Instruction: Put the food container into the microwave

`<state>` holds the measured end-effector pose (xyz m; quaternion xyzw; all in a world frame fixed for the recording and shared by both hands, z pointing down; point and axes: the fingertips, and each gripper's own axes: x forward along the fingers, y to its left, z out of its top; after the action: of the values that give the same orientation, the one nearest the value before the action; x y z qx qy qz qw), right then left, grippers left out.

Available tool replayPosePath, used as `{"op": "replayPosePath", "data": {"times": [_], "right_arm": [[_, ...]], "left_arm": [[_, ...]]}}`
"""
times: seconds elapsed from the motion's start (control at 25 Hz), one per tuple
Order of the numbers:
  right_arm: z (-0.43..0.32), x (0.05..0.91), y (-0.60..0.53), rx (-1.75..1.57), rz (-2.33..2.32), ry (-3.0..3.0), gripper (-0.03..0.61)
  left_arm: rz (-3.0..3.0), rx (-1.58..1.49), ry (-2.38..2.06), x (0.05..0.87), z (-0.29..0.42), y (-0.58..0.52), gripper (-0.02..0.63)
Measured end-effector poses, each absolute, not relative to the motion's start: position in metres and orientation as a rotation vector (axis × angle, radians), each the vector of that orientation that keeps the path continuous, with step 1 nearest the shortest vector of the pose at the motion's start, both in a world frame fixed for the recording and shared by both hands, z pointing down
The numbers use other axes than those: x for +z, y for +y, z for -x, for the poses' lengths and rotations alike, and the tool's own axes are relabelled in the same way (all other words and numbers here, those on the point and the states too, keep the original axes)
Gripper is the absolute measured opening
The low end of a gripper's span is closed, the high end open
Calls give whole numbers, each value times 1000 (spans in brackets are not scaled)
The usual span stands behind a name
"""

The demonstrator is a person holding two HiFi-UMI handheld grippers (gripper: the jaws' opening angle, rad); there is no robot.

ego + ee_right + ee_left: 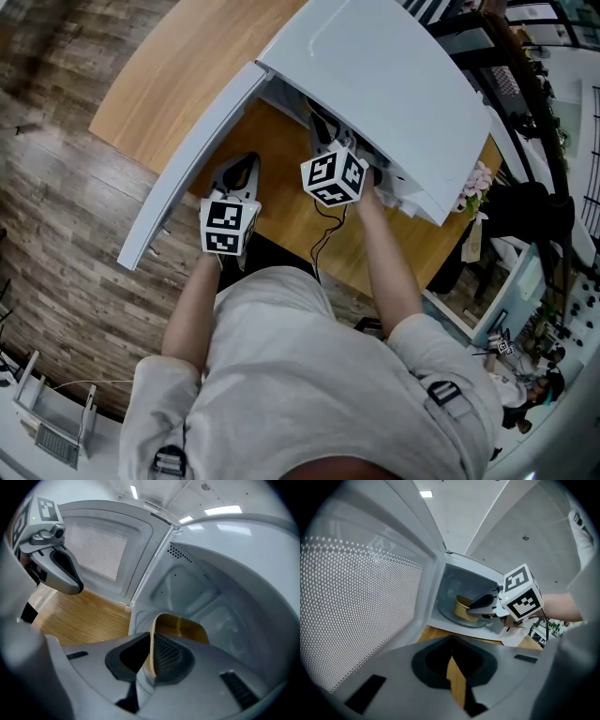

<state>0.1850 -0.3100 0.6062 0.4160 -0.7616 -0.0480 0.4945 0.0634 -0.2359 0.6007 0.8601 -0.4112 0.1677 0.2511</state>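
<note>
Gripping the tan food container (180, 625) by its side wall with the right gripper (151, 656): one pad inside the rim, one outside, clamped on the wall. Holding it inside the cavity of the white microwave (394, 84), low over the glass turntable (476, 623); can't tell whether touching the glass. Reaching in past the open door (202, 159), swung wide to the left, with its dotted mesh window facing the left gripper's camera. Holding the left gripper (451, 654) outside the cavity, in front of the opening and just beside the door, above the wooden table (187, 66). Nearly together there, down to a thin slit between the pads, with nothing in it and only table wood showing through. Aiming toward the cavity and the right gripper. Microwave on the table, wood-plank floor (56, 206) around.
</note>
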Motion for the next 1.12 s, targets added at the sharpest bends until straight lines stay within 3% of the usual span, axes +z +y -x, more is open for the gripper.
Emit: {"op": "replayPosePath", "data": {"times": [0.72,0.88,1.12], "right_arm": [[-193,612,-321,-141,-1058,-1757,48],[-190,612,-322,-122,-1077,-1765,141],[-191,607,-322,-19,-1203,-1804,194]], "left_arm": [[-2330,476,-1114,603,-58,-234,11],[-2322,484,-1107,607,-54,-230,11],[-2329,477,-1106,602,-51,-231,11]]}}
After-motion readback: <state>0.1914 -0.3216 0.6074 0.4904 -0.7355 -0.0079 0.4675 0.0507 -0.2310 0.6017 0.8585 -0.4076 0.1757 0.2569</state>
